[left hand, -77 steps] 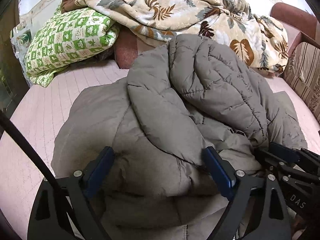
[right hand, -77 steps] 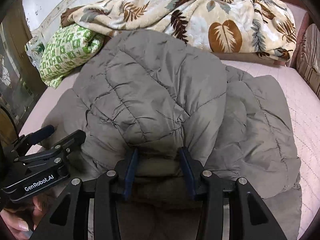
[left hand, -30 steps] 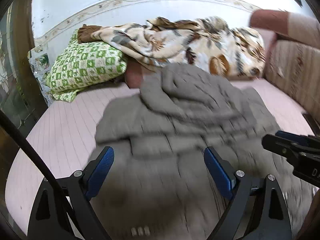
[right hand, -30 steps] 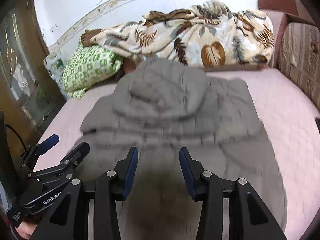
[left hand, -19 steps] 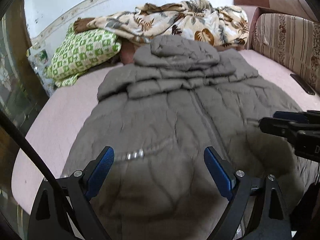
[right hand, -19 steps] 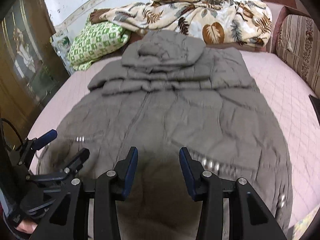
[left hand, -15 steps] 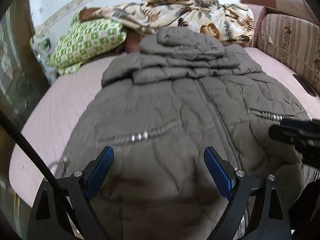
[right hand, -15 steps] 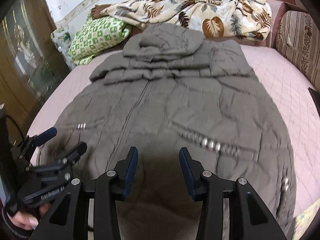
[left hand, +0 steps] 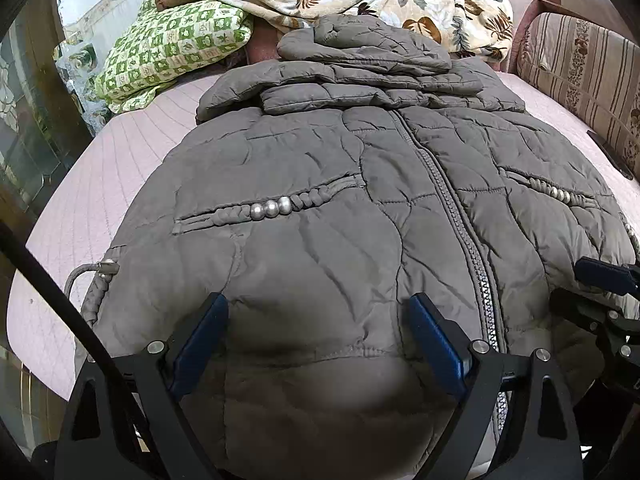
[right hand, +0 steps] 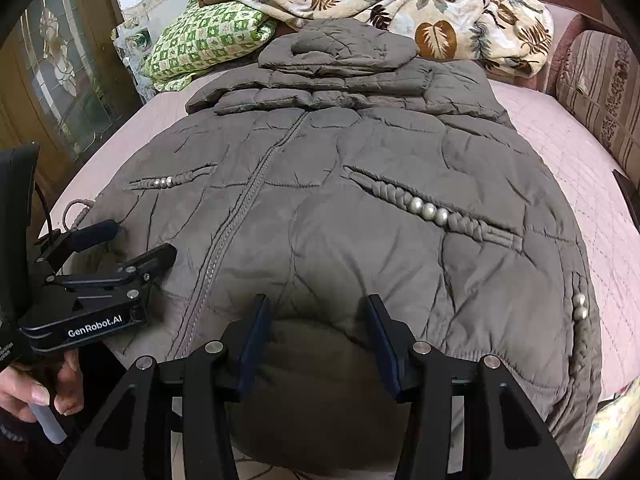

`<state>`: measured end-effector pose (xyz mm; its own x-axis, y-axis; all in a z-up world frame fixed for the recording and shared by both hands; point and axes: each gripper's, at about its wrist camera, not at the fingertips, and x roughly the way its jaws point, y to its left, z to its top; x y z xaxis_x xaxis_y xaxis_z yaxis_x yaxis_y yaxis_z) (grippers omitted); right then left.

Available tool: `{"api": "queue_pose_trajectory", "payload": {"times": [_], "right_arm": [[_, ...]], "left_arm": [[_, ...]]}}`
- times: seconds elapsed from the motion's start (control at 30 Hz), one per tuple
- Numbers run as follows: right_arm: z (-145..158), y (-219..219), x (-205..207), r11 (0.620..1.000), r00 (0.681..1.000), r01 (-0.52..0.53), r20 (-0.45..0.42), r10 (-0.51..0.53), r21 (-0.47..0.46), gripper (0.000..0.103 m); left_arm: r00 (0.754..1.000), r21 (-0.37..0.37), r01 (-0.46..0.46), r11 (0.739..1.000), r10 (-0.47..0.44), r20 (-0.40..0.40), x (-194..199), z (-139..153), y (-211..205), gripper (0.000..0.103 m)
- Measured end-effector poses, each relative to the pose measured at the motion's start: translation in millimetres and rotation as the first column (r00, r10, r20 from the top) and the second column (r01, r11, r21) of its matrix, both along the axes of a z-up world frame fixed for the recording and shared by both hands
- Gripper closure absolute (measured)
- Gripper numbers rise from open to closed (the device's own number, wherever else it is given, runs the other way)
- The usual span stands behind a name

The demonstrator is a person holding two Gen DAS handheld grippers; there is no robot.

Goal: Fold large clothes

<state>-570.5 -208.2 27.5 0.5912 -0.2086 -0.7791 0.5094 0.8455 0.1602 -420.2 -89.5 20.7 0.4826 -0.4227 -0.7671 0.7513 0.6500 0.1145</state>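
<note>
Left wrist view: the left tool [left hand: 318, 332] hangs over the near hem of a grey coat [left hand: 360, 208], its blue fingers [left hand: 200, 336] spread wide apart and holding nothing; whether they touch the fabric cannot be told. The coat lies front up on a pink bed [left hand: 100, 184], zipper [left hand: 452, 208] closed, hood [left hand: 360, 46] folded down at the far end. A beaded pocket trim [left hand: 272, 209] crosses its left half, and a braided cord [left hand: 94, 284] loops off the left edge onto bare quilt. The right tool [left hand: 600, 292] enters at the right edge, above the coat's hem. Bare bed shows along the coat's left side and at the far right corner.

Right wrist view: the right tool [right hand: 316, 324] sits over the hem right of the zipper [right hand: 240, 216], fingers [right hand: 380, 332] parted with only a bulge of coat [right hand: 360, 200] rising between them, nothing gripped. The left tool [right hand: 132, 244] hovers at the coat's left hem, jaws open, held by a hand [right hand: 36, 384] at lower left. Pink bed [right hand: 560, 152] lies bare to the right of the coat. Beyond the hood [right hand: 340, 46] are a green pillow [right hand: 208, 40] and a leaf-print blanket [right hand: 420, 8]; a striped cushion [right hand: 600, 88] lines the right side and a glazed wooden door [right hand: 60, 80] the left.
</note>
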Motion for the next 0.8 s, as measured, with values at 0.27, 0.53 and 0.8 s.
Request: {"api": "queue_pose_trajectory", "payload": {"times": [0.27,0.53,0.8], "right_arm": [[-4.5,9.4,-13.5,1.0,1.0,-0.004,0.012,0.004,-0.011,0.042],[-5.4,8.8,-35.1,1.0,0.999,0.017,0.051,-0.017,0.002,0.037],[14.5,-4.4,-79.3,0.995,0.976,0.099,0.197,-0.094,-0.016,0.037]], "left_arm": [[1.0,0.003,0.007,1.0,-0.007,0.005,-5.5,0.3,3.9,0.012],[1.0,-0.006,0.007,1.0,-0.007,0.007,-11.8,-3.6,11.9,0.012],[0.999,-0.074,0.02,0.997,-0.017,0.042,-21.0,-6.1,29.4,0.012]]}}
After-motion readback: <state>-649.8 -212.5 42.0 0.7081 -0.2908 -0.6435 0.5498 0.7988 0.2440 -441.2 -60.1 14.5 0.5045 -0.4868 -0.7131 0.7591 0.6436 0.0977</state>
